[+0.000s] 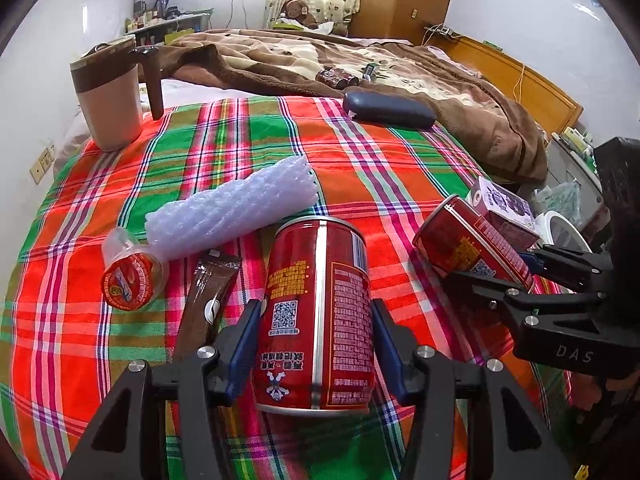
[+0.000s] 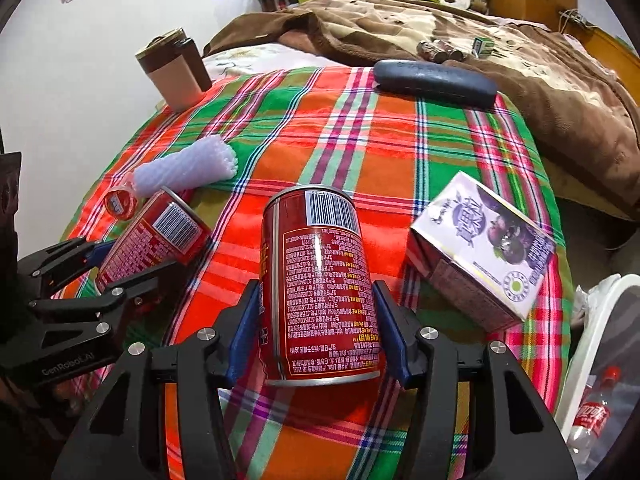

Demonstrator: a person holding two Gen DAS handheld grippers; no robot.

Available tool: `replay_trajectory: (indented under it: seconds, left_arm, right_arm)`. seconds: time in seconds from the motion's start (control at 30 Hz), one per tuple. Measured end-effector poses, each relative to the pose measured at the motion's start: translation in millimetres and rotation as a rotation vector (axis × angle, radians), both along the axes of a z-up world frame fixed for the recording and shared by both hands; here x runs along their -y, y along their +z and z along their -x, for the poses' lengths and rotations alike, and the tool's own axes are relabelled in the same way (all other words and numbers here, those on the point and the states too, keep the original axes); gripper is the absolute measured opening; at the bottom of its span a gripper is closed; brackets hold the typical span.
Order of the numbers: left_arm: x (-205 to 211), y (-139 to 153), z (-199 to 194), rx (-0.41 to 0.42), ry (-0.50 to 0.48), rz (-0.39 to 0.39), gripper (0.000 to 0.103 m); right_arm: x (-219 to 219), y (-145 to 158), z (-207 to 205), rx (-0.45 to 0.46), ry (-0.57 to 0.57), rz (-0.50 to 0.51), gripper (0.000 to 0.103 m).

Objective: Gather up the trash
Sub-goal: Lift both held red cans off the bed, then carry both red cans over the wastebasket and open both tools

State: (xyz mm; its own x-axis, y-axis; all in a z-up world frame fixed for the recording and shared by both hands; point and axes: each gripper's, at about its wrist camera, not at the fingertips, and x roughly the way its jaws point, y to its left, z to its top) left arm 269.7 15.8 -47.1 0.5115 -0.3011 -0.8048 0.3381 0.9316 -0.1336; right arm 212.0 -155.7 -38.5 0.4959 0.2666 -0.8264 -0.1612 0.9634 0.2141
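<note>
I have each gripper clamped on a red can: left gripper (image 1: 316, 344) on the left can (image 1: 316, 316), right gripper (image 2: 318, 336) on the right can (image 2: 320, 284). Both cans look raised for carrying to the bin (image 2: 592, 360) at near right.

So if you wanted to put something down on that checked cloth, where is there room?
The widest bare patch lies between the mug, the dark case and the foam roll. The near edge is crowded: two red cans, purple carton, wrappers.
</note>
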Motion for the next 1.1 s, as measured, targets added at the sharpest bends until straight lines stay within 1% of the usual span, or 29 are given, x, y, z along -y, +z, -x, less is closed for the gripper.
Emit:
replay_trajectory:
  seconds: [0.13,0.33,0.5,0.67,0.83,1.1]
  left_arm:
    - [1.6,3.1,6.8,0.004,0.007,0.003,0.053]
    - [10.0,22.8,23.3,0.048,-0.004,0.017,0.053]
    - [20.9,34.6,36.8,0.076,-0.015,0.024,0.053]
    - [30.3,46.1,50.8,0.103,-0.025,0.016,0.053]
    - [51.4,58.2,65.2,0.133,-0.054,0.0,0.053]
    - [97.5,70.3,88.7,0.165,-0.132,0.007,0.053]
  right_arm:
    - [7.1,4.0,7.8,0.02,-0.021,-0.025,0.055]
    - [22.6,14.8,24.2,0.055,-0.061,-0.071,0.054]
    - [32.1,19.9,36.0,0.081,-0.083,-0.064,0.054]
    - [47.2,27.8,51.4,0.108,-0.11,-0.092,0.054]
    - [69.2,35.3,67.8,0.132,-0.152,-0.11,0.054]
    - [116.4,41.6,95.4,0.159,-0.249,-0.105,0.054]
